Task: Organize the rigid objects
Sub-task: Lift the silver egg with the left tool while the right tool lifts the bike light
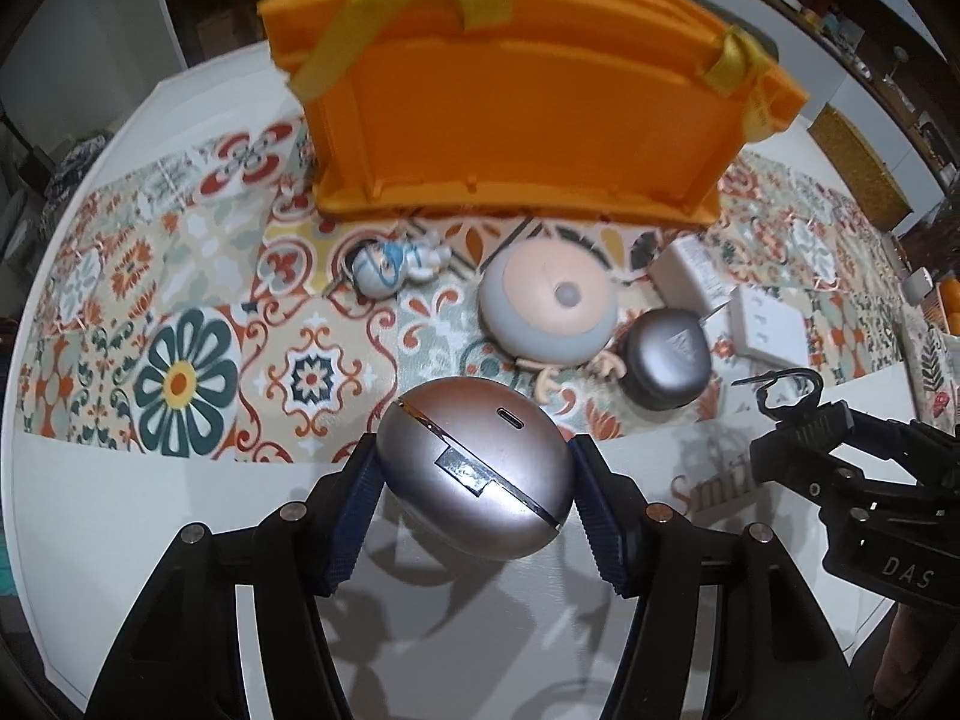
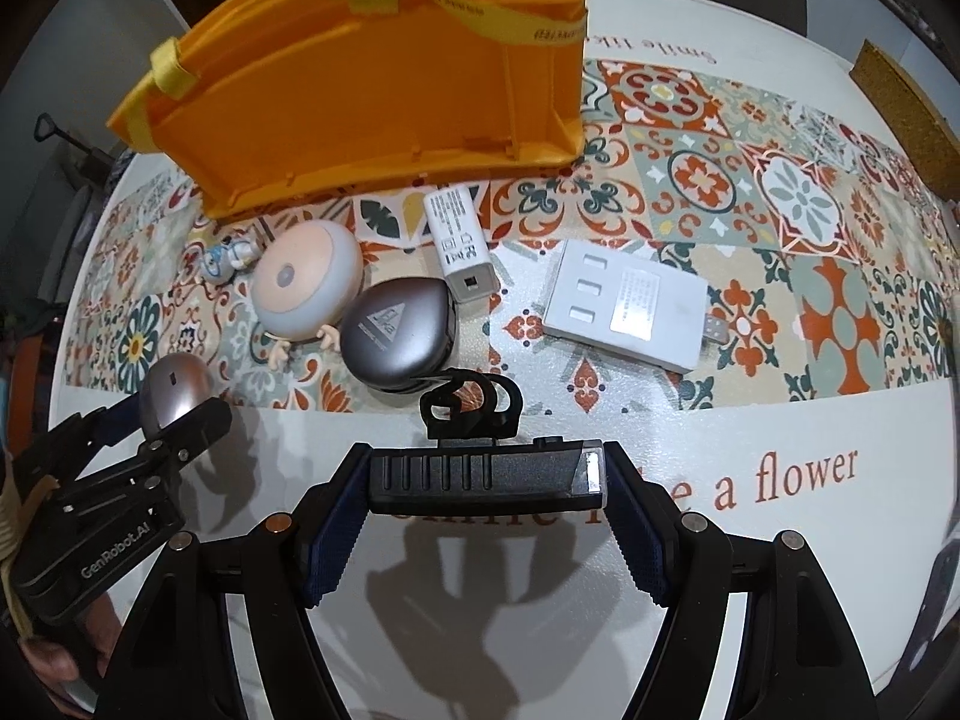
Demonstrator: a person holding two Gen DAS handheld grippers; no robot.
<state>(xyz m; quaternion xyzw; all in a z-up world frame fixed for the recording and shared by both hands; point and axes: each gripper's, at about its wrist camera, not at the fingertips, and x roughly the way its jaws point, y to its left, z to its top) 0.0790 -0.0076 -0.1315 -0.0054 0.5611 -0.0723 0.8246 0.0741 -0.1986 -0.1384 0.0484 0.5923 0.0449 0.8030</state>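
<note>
Patterned tile cloth covers the white surface (image 2: 600, 600), where an orange basket (image 2: 372, 90) stands; nothing shows inside it. The left hand-held gripper (image 1: 474, 480) pinches a silver egg-shaped case (image 1: 474, 474), the right hand-held gripper (image 2: 486, 480) a black clip device (image 2: 480, 474), both lifted short of the basket. Below the basket wait a round lamp (image 2: 306, 282), grey case (image 2: 396, 330), white charger (image 2: 459, 240), flat adapter (image 2: 624, 312) and small figurine (image 2: 231, 255), so most sorting looks undone.

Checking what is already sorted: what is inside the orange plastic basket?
Nothing can be confirmed. Both views show only the outer wall of the orange plastic basket and its yellow ribbon handles; that wall hides the interior.
</note>
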